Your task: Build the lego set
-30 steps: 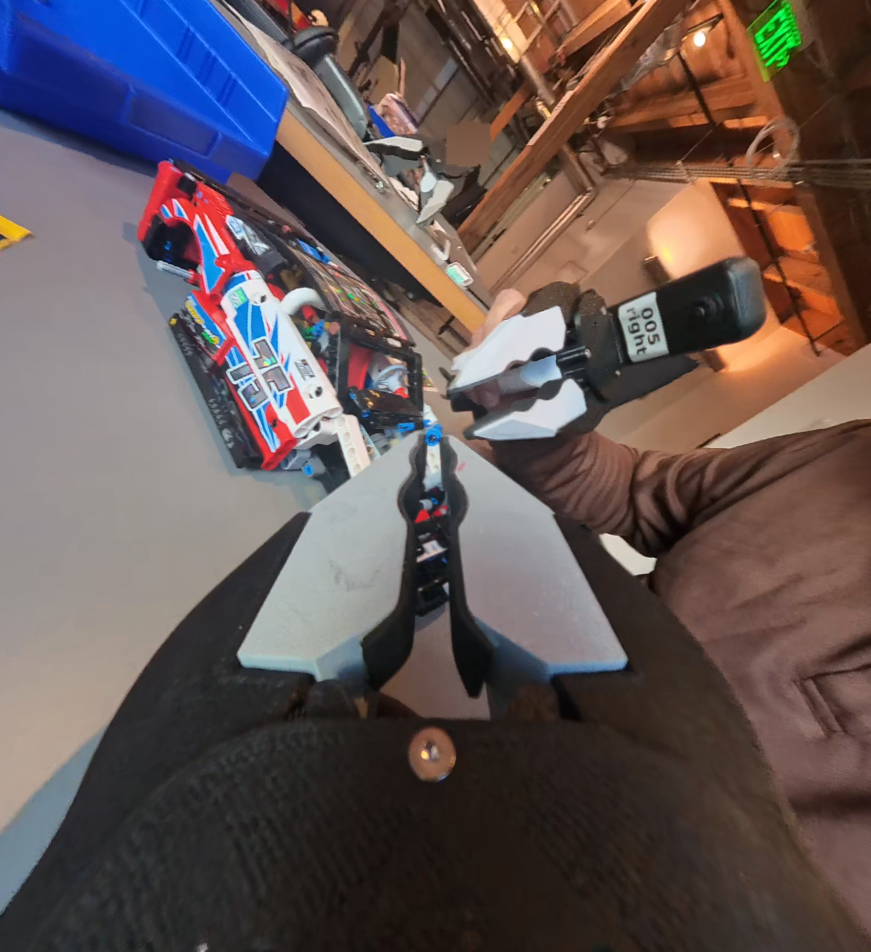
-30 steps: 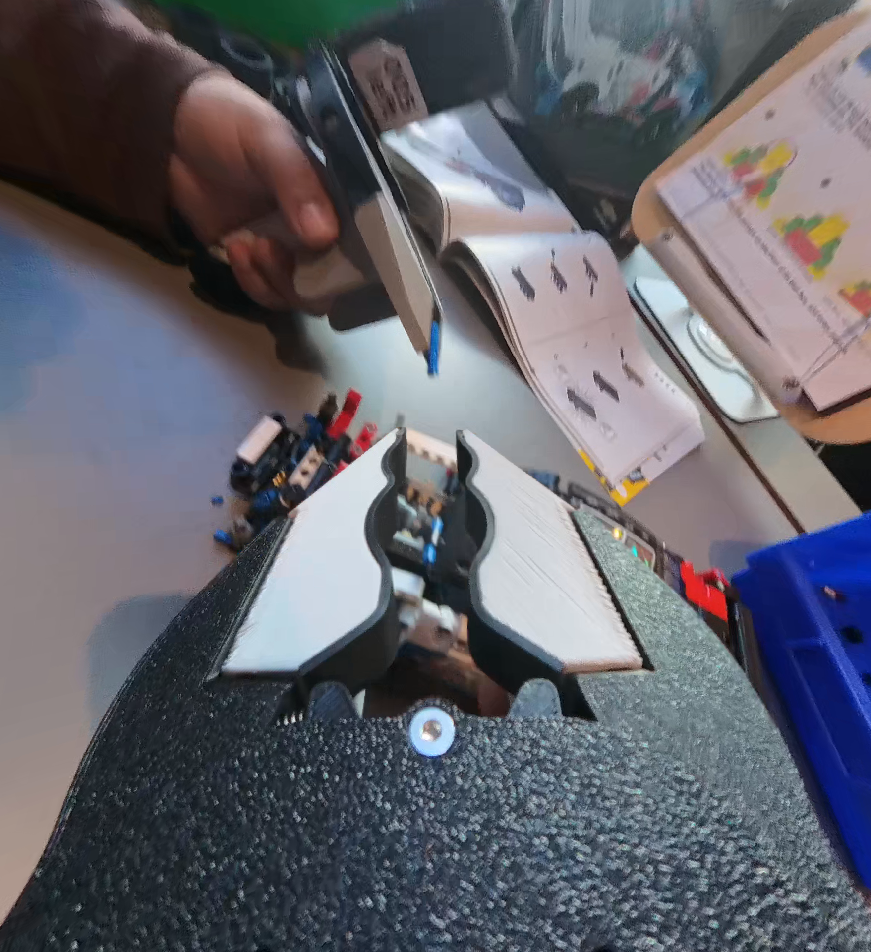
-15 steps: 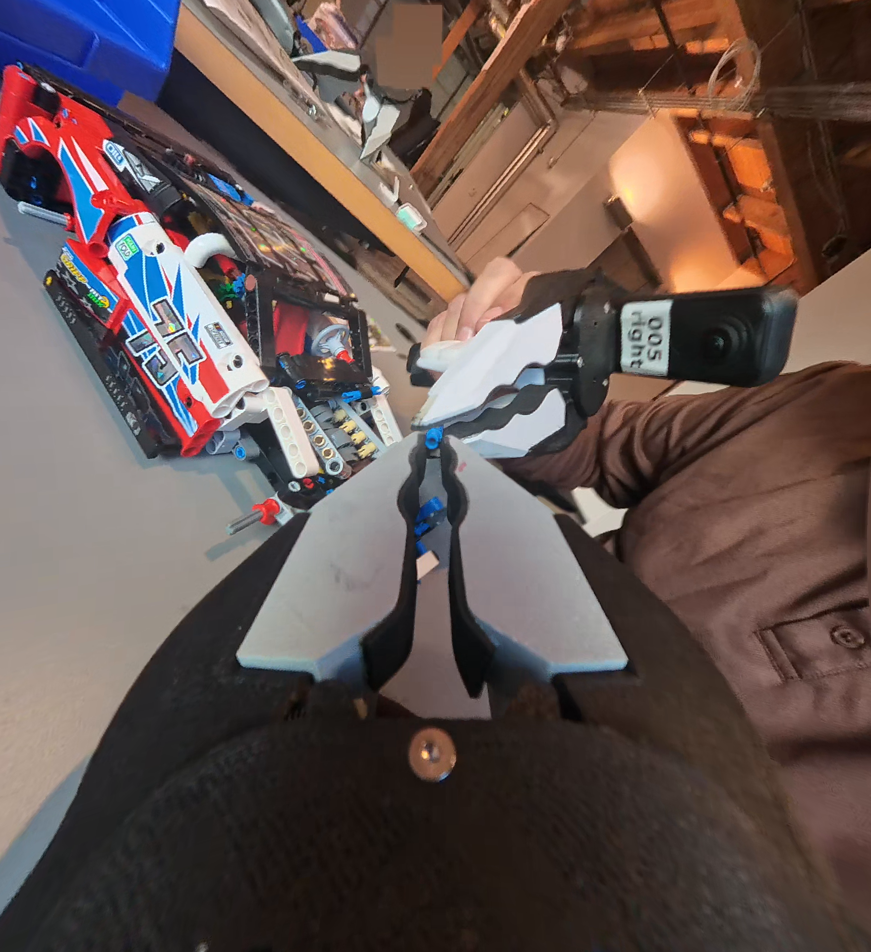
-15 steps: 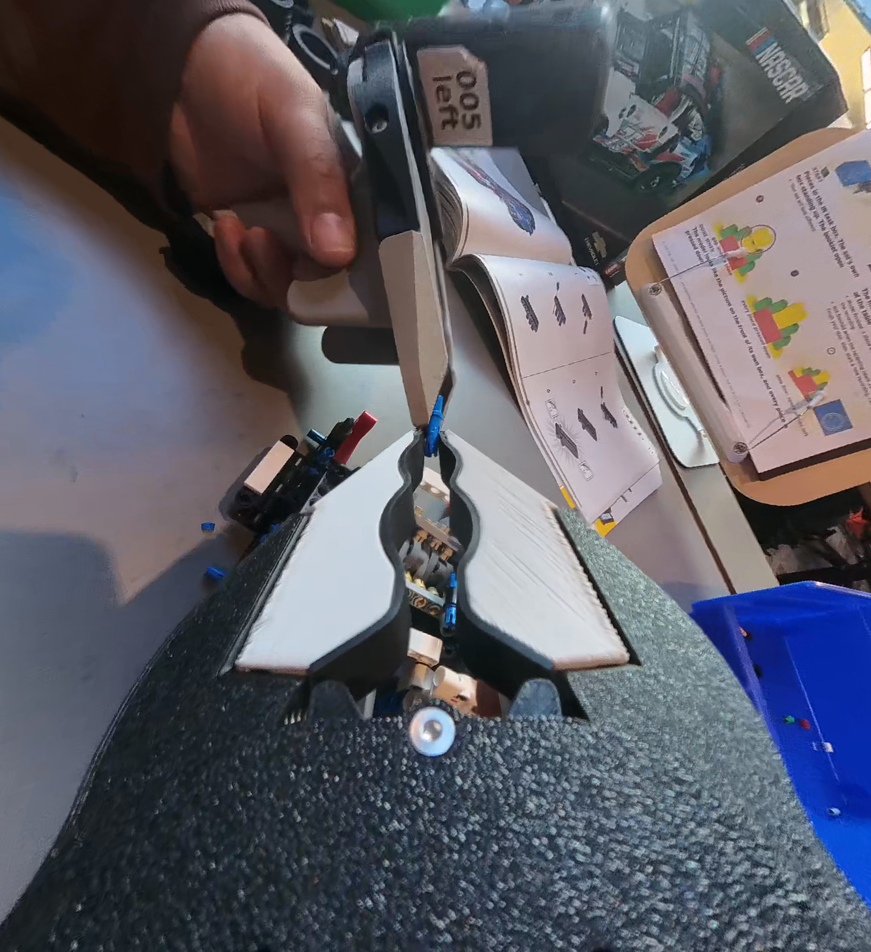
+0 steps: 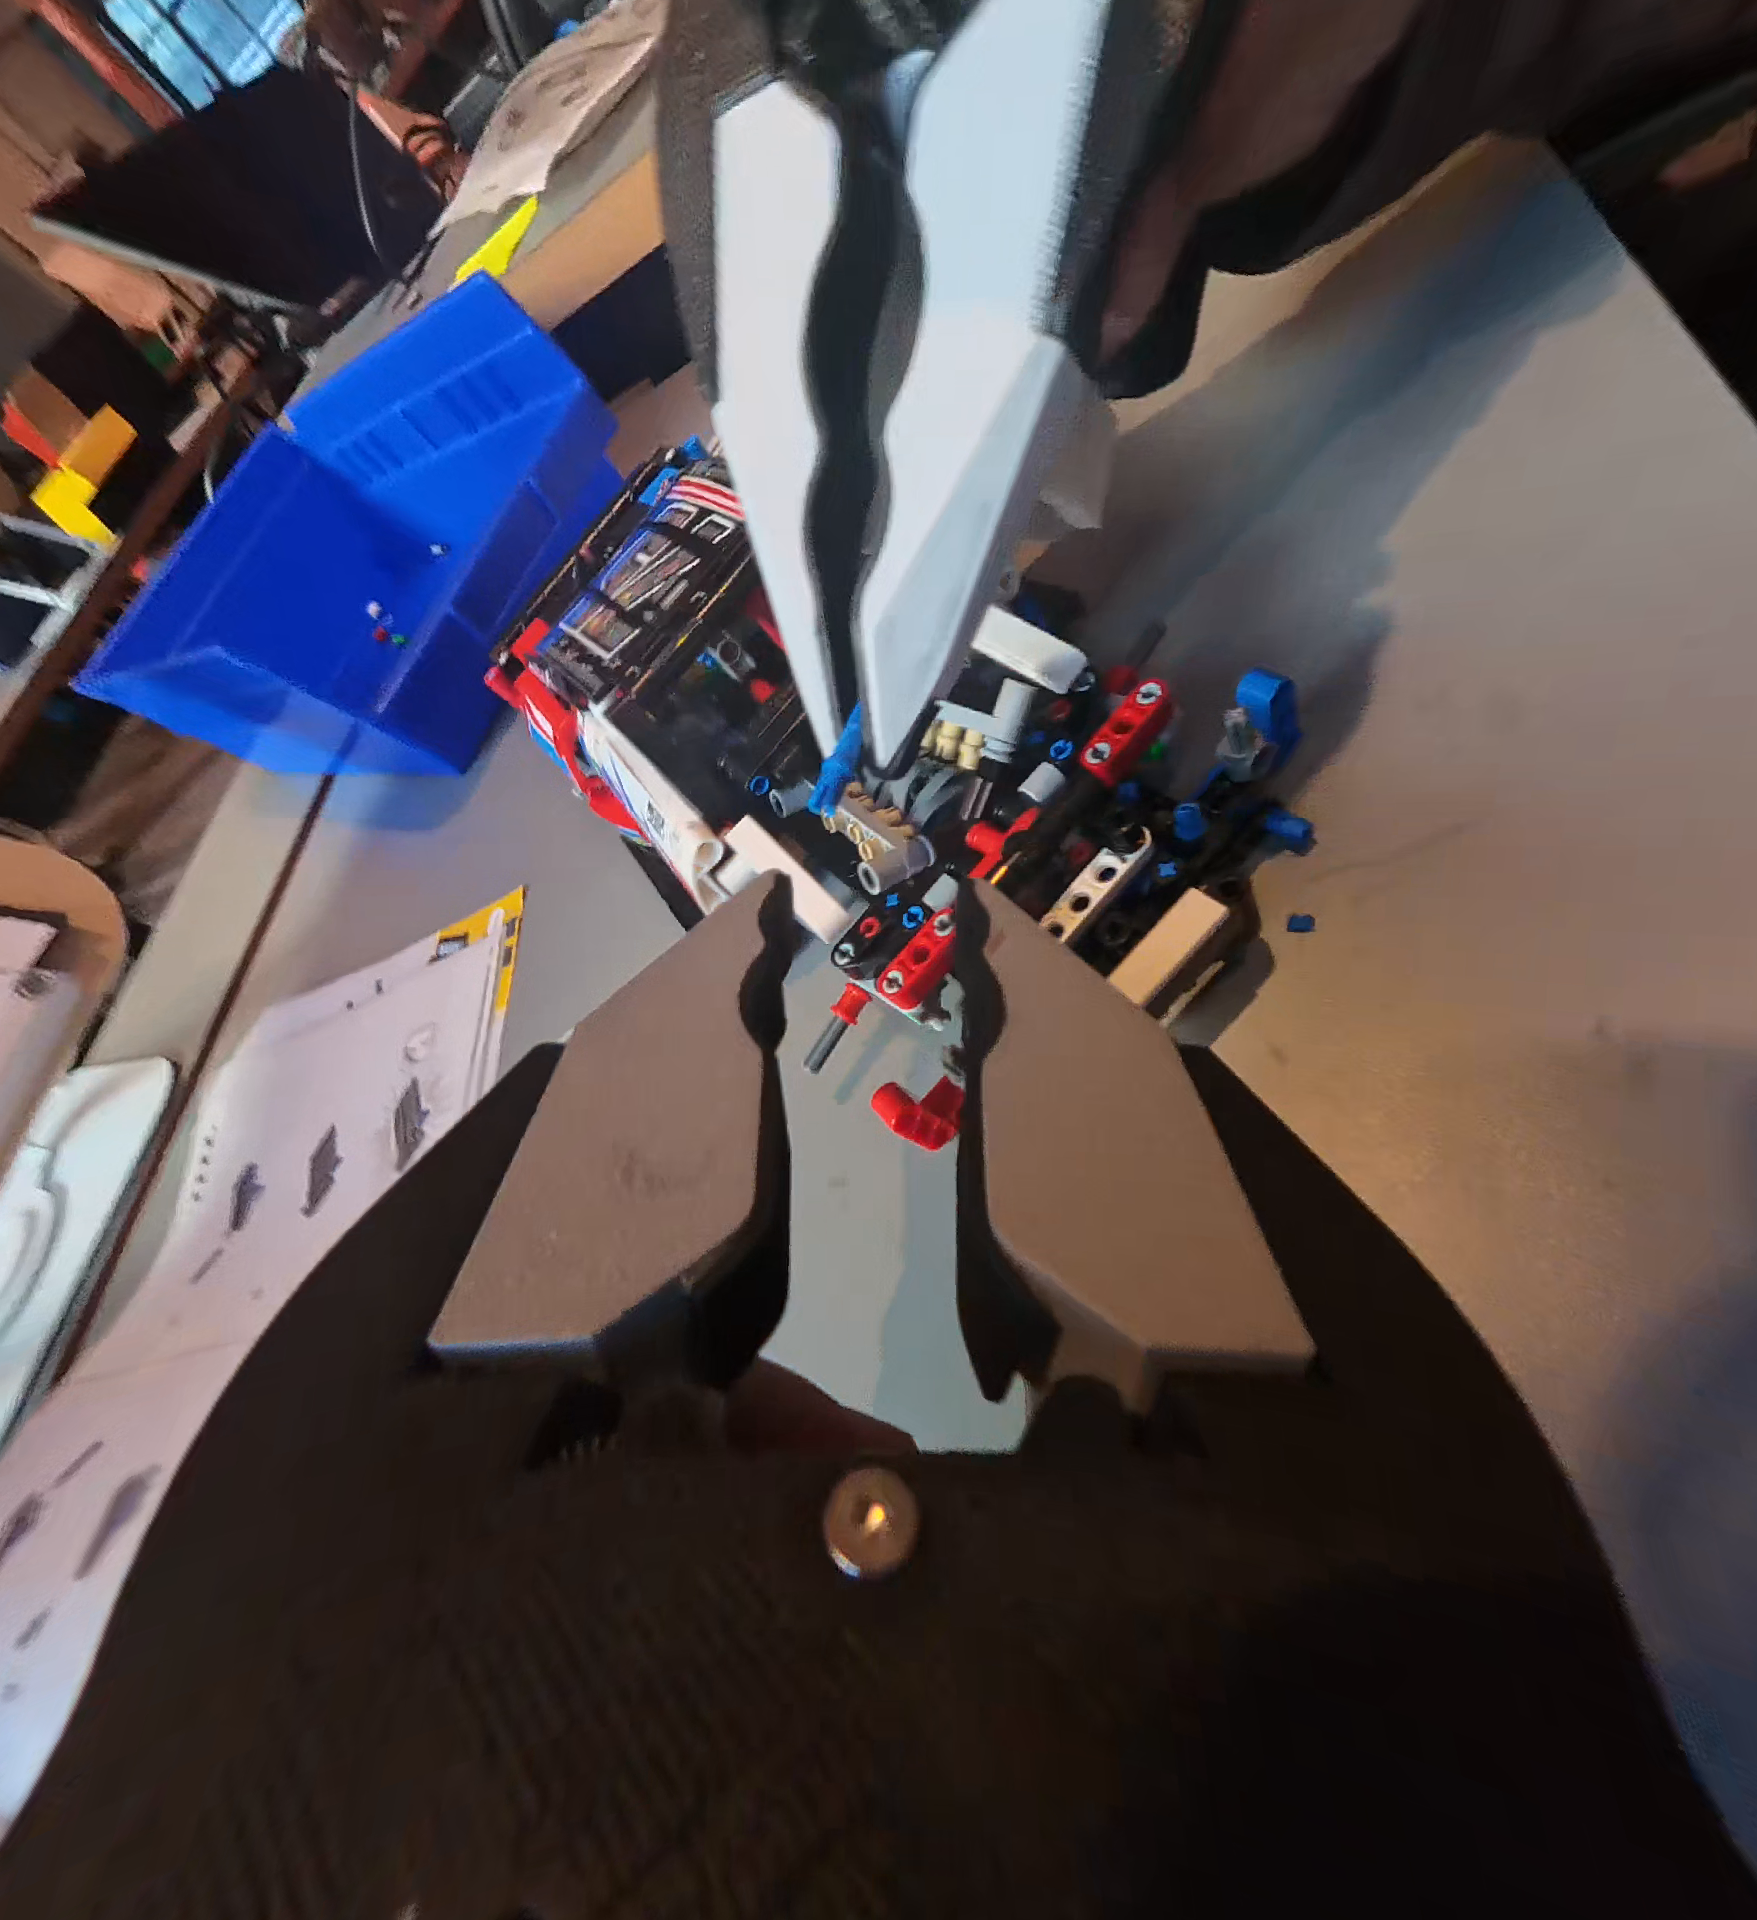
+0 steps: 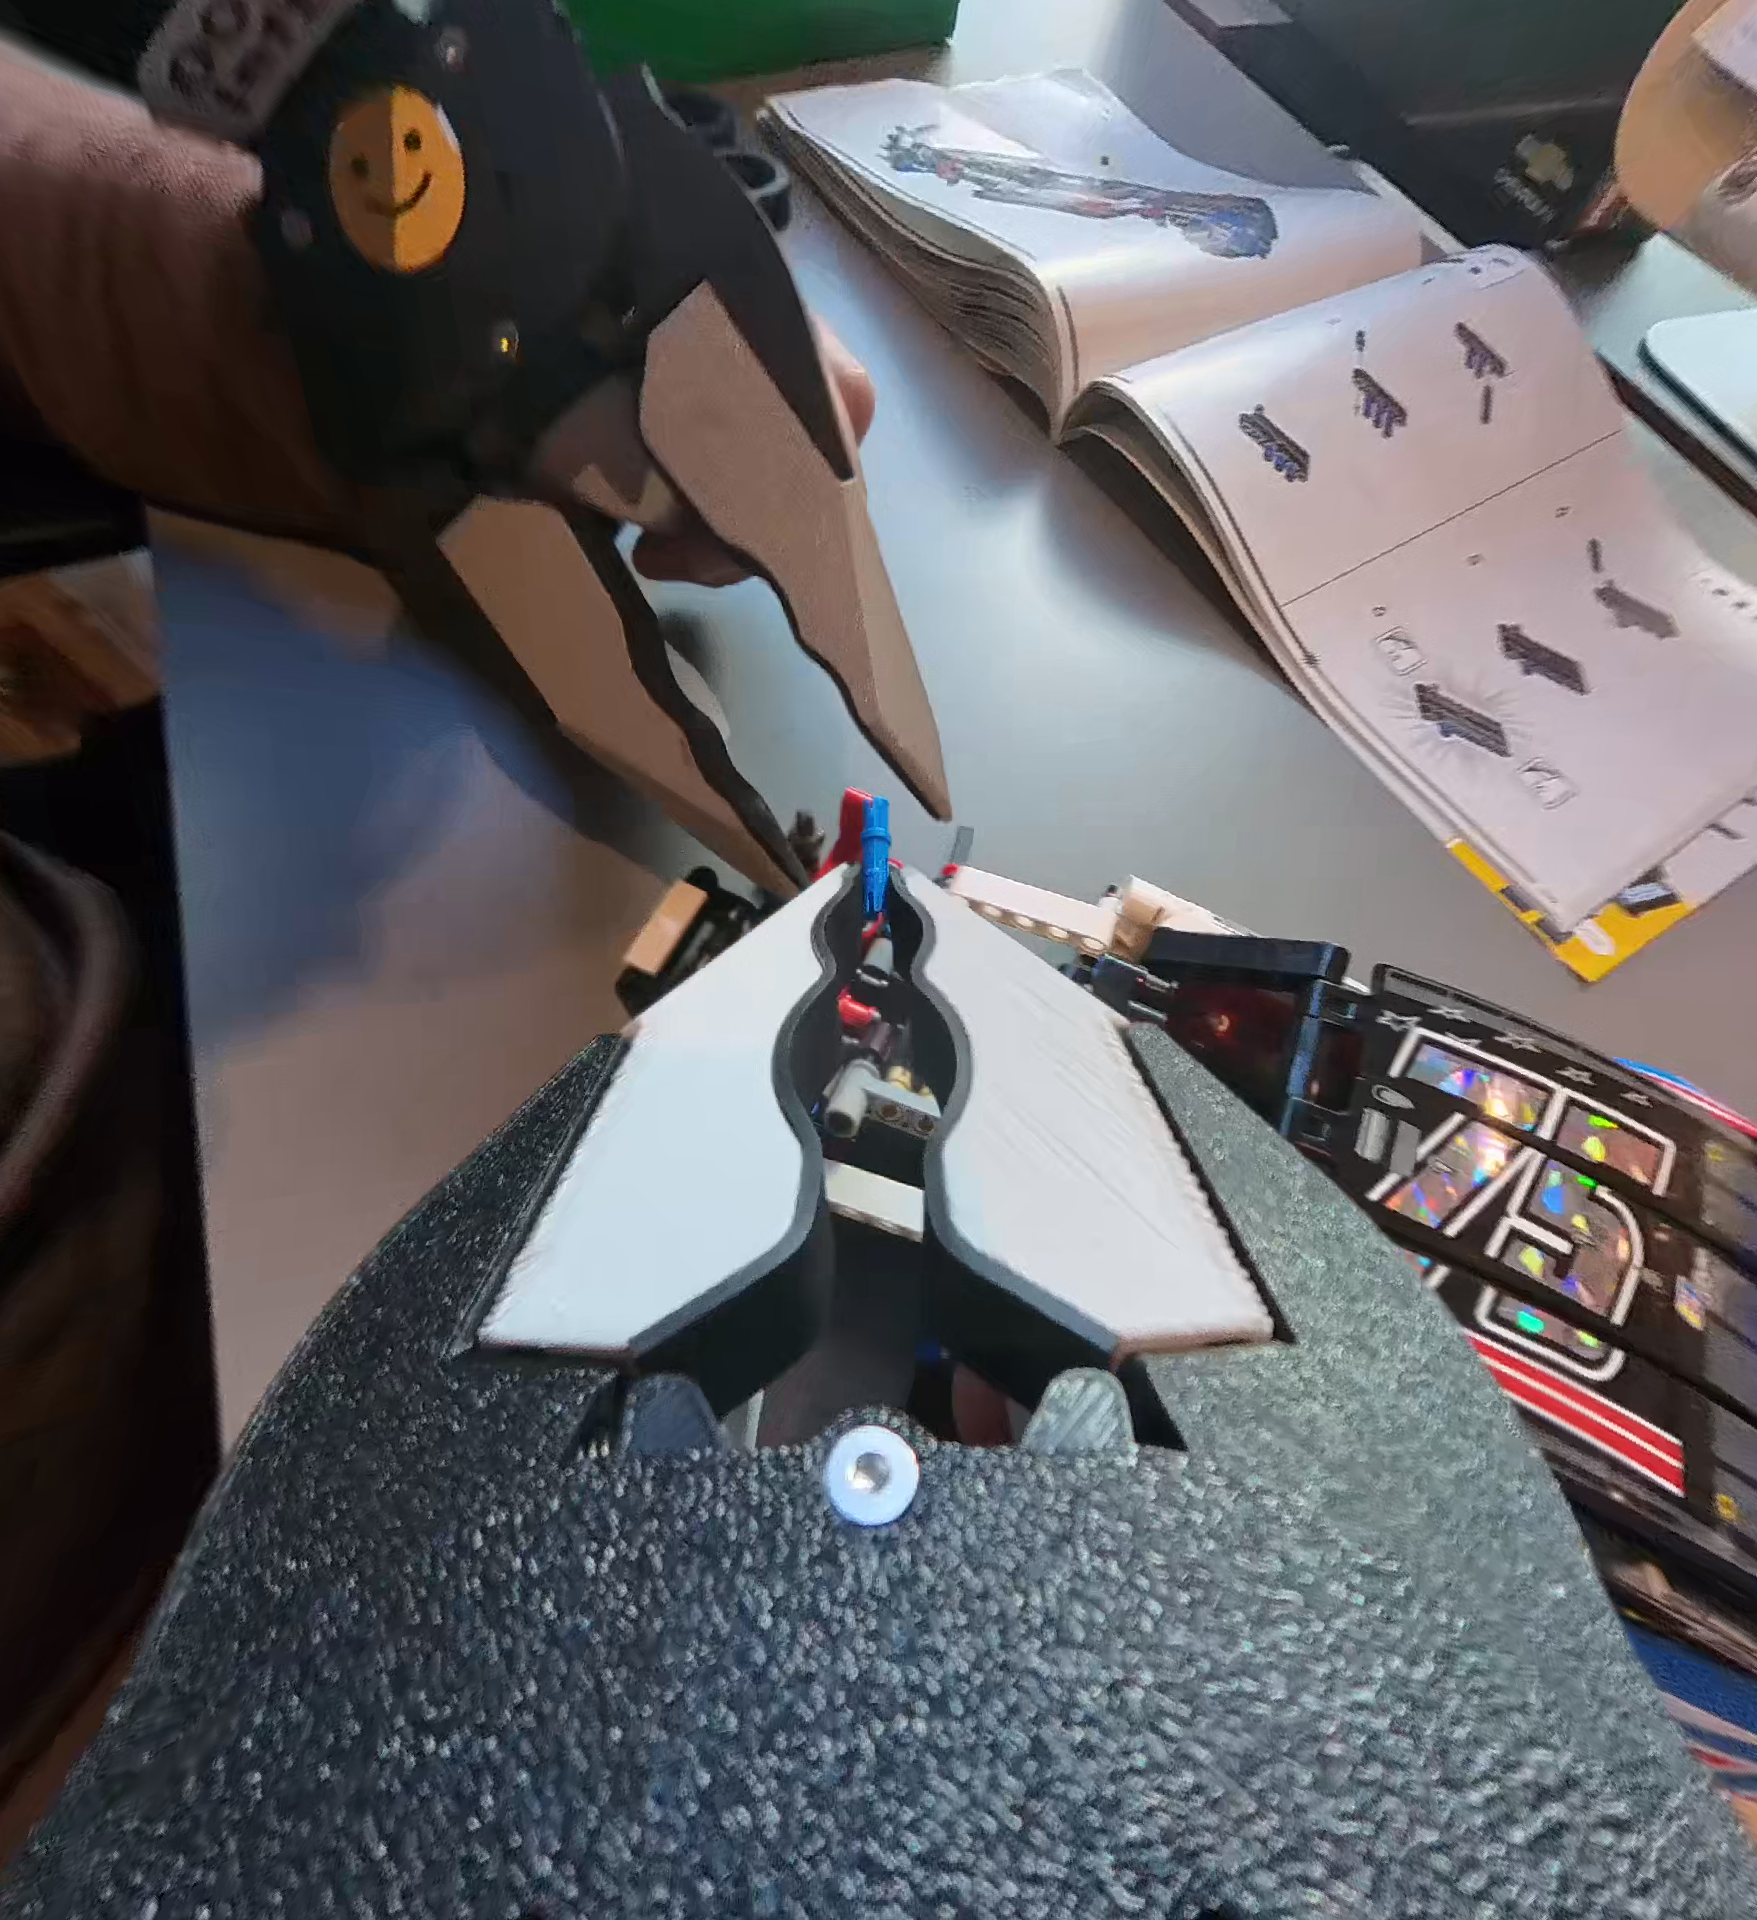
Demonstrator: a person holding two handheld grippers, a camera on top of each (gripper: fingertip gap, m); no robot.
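Observation:
My right gripper (image 6: 874,888) is shut on a small blue pin (image 6: 874,847) that sticks out past its tips. In the left wrist view it (image 5: 853,732) comes down from the top with the pin (image 5: 838,774) just above the rear frame of the red, white and black race car model (image 5: 645,644). My left gripper (image 5: 869,914) is open with nothing in it, and a small red and black piece (image 5: 900,951) lies on the table beyond its tips. Its fingers (image 6: 812,582) stand spread around the pin in the right wrist view. The car (image 6: 1476,1143) lies to the right there.
A pile of loose bricks (image 5: 1144,821) lies right of the car. A red elbow piece (image 5: 915,1112) lies between my left fingers. A blue bin (image 5: 365,540) stands at the back left. An open instruction booklet (image 5: 313,1122) lies at the left and also shows in the right wrist view (image 6: 1425,520). My two grippers' fingertips are within a few centimetres of each other. The red elbow piece (image 5: 915,1112) is about 5 cm from my left fingertips.
The blue pin has passed from my left gripper to my right. The left has opened and the right has shut on it. Both grippers have swung down over the car's rear.

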